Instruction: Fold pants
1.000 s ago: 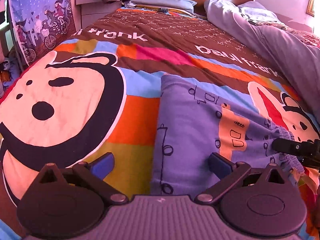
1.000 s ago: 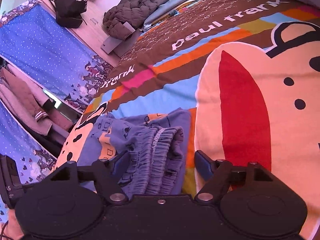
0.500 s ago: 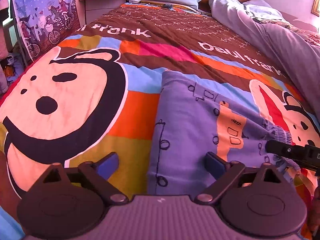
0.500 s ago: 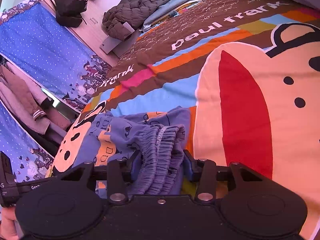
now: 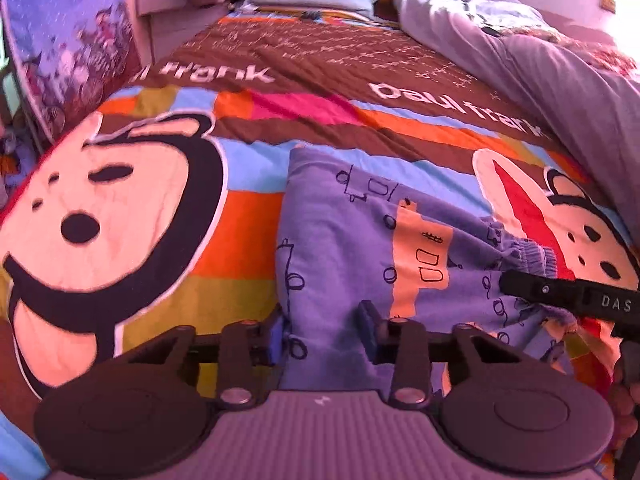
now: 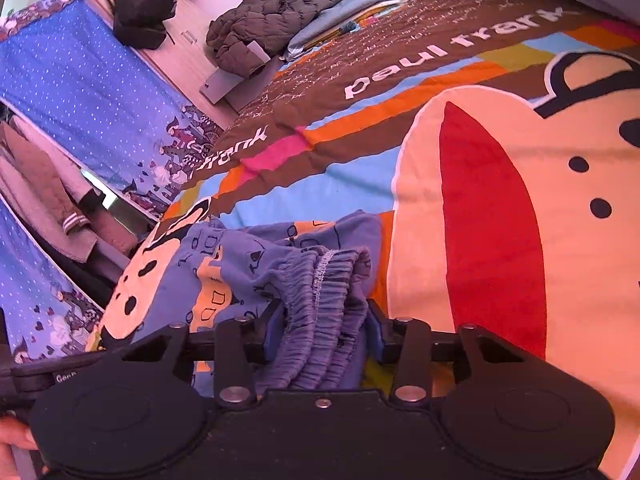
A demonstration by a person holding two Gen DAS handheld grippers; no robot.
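Fingers (image 5: 276, 336) of the left gripper (image 5: 322, 334) are closing on the pants' (image 5: 340, 240) near edge; the right gripper (image 6: 322, 334), also closing, pinches the bunched waistband (image 6: 320, 304). Beyond, the pants lie partly folded on the bedspread (image 5: 320, 64); another fold likely remains.

Bright, purple-tinted daylight — strong fisheye bending at edges, slight motion blur.
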